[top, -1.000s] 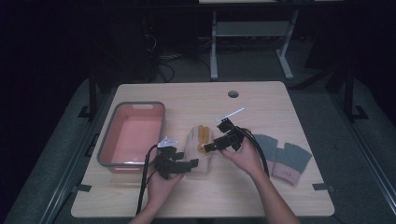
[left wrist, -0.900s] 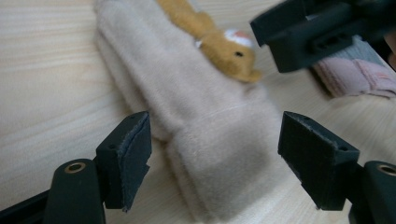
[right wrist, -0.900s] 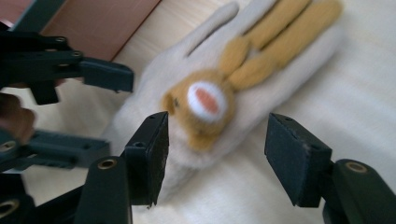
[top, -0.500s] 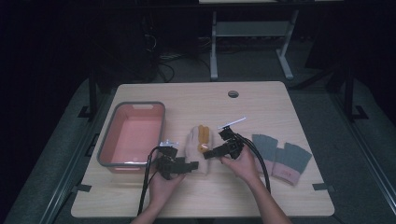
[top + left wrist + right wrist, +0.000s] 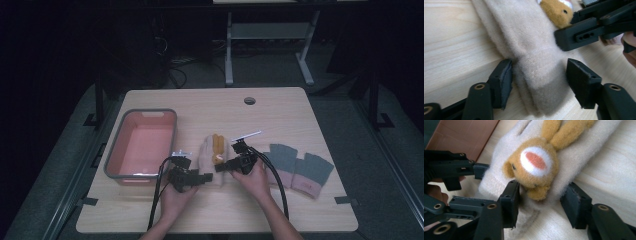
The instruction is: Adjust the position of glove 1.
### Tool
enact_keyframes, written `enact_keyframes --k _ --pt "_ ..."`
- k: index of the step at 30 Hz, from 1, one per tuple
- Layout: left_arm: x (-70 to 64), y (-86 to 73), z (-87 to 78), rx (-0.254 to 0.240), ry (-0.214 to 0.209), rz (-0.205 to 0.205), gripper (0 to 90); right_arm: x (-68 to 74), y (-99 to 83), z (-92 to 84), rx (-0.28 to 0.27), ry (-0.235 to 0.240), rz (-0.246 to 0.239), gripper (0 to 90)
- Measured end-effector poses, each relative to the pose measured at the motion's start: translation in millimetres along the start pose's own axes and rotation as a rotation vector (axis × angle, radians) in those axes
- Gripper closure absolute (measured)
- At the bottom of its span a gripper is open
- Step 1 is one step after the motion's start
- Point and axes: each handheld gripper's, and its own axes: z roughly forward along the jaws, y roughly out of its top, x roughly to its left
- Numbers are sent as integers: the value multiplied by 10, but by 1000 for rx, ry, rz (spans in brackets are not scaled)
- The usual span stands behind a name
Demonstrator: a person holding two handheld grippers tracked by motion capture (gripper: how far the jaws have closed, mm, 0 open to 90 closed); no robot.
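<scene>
- Wooden table (image 5: 280, 115), dark room: both grippers have come down at the beige mitten (image 5: 207, 159).
- Left gripper (image 5: 539, 82) jaws, just closing, half-wide around its cuff; the left pad touches.
- Right gripper (image 5: 540, 202) jaws, just closing, straddle the bunny patch (image 5: 534, 167); judged: a two-handed lift is near.

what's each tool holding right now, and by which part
Nothing is firmly held yet. Both tools have just been closing around the beige glove: left tool straddles its cuff end, right tool its middle by the plush bunny.
</scene>
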Motion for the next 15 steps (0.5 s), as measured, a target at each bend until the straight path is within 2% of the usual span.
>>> enact_keyframes --k 4,6,10,15 --pt "2 6 15 4 -9 2 463 11 -11 11 0 6 27 560" --pt "8 7 17 6 -17 -4 493 3 -14 37 -6 21 44 619" --pt "43 26 35 16 -47 -28 563 -12 -15 67 -9 40 75 679" --pt "42 55 41 21 -51 -15 635 -30 -12 85 -13 56 89 773"
